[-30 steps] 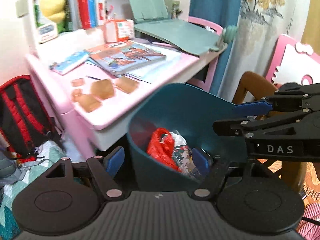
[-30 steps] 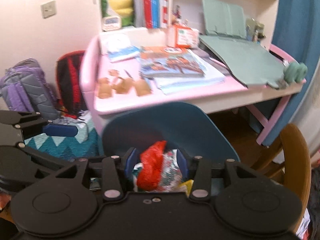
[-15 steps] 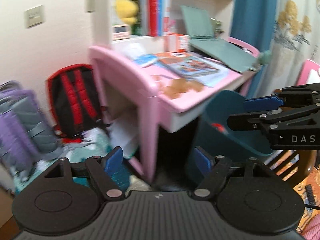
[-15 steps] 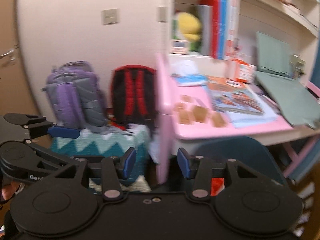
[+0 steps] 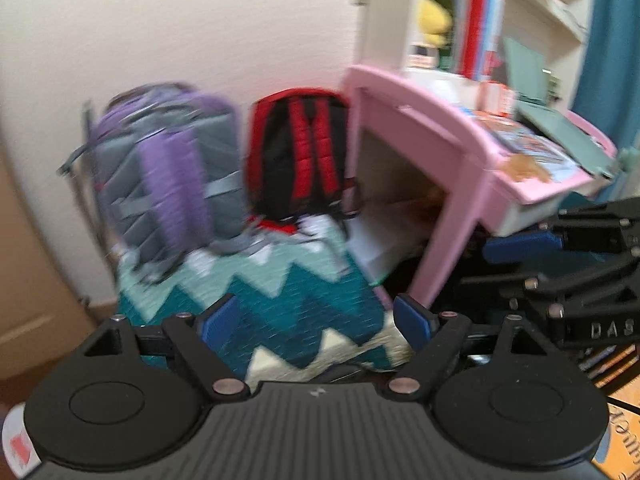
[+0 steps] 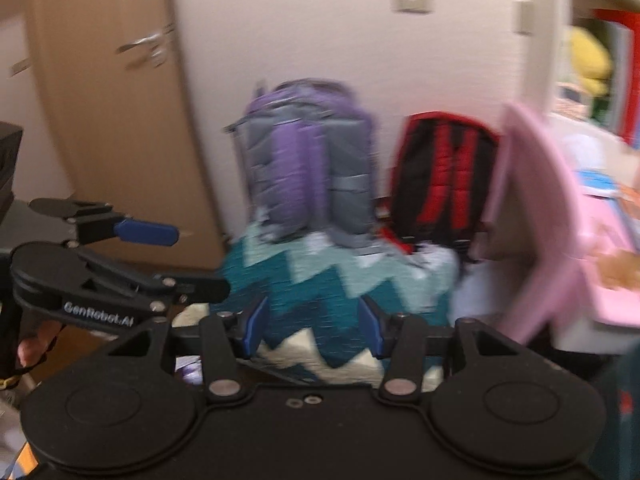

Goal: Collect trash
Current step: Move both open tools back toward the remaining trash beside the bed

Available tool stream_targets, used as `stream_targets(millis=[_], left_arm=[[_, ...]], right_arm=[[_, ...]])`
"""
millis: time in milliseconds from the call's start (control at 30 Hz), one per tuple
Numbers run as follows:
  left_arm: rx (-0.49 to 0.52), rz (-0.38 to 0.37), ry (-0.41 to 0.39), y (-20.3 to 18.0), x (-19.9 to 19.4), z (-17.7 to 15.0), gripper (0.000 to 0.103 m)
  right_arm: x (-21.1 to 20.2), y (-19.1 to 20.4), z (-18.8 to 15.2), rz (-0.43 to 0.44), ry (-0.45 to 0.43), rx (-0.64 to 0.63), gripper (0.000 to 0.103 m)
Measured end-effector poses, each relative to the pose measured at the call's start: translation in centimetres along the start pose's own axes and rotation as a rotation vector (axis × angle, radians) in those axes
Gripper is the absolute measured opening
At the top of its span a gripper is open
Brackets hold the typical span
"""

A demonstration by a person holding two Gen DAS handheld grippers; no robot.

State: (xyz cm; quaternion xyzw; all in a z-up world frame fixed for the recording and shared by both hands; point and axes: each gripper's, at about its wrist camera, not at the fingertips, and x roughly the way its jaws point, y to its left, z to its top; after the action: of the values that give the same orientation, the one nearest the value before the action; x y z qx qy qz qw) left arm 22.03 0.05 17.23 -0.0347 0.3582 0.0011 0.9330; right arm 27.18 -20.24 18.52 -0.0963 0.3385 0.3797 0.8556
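My left gripper (image 5: 316,318) is open and empty, pointing at a teal zigzag blanket (image 5: 280,300) on the floor. My right gripper (image 6: 312,320) is open and empty, facing the same blanket (image 6: 320,292). Each gripper shows from the side in the other's view: the right one (image 5: 520,248) at the right edge, the left one (image 6: 148,232) at the left. Brown scraps (image 5: 524,166) lie on the pink desk (image 5: 460,136). A sliver of the teal bin (image 6: 624,400) shows at the right edge of the right wrist view. Both views are blurred.
A purple and grey backpack (image 5: 168,168) and a red and black backpack (image 5: 300,152) lean on the wall behind the blanket. Books and a green folder (image 5: 560,128) lie on the desk. A brown door (image 6: 108,100) stands at the left.
Both grippers have swung left and away from the teal bin with its red bag; they now face the backpacks and blanket. Both stayed open.
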Motion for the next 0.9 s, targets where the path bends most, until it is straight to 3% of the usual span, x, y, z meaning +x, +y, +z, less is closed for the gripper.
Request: stream_targets(millis=[100, 200, 467, 700, 900], left_arm=[[-0.046, 0.047, 0.008, 3.8, 0.0, -1.7, 0.086], [-0.091, 0.088, 0.011, 7.6, 0.2, -3.7, 0.093], [-0.207, 0.137, 0.035, 16.1, 2.1, -9.2, 0.097], [-0.322, 0.204, 0.115, 23.5, 6.3, -15.3, 0.098], [-0.445, 0.259, 0.187, 29.9, 11.2, -21.6, 0.098]], right_arm=[[3.1, 3.1, 0.1, 0.069, 0.035, -0.046, 0.049], [6.5, 6.0, -0.1, 0.132, 0.078, -0.086, 0.049], [15.2, 12.0, -1.8, 0.253, 0.182, -0.138, 0.05], [23.7, 16.9, -5.5, 0.316, 0.305, -0.193, 0.05], [31.0, 18.7, -9.7, 0.332, 0.397, -0.202, 0.05]])
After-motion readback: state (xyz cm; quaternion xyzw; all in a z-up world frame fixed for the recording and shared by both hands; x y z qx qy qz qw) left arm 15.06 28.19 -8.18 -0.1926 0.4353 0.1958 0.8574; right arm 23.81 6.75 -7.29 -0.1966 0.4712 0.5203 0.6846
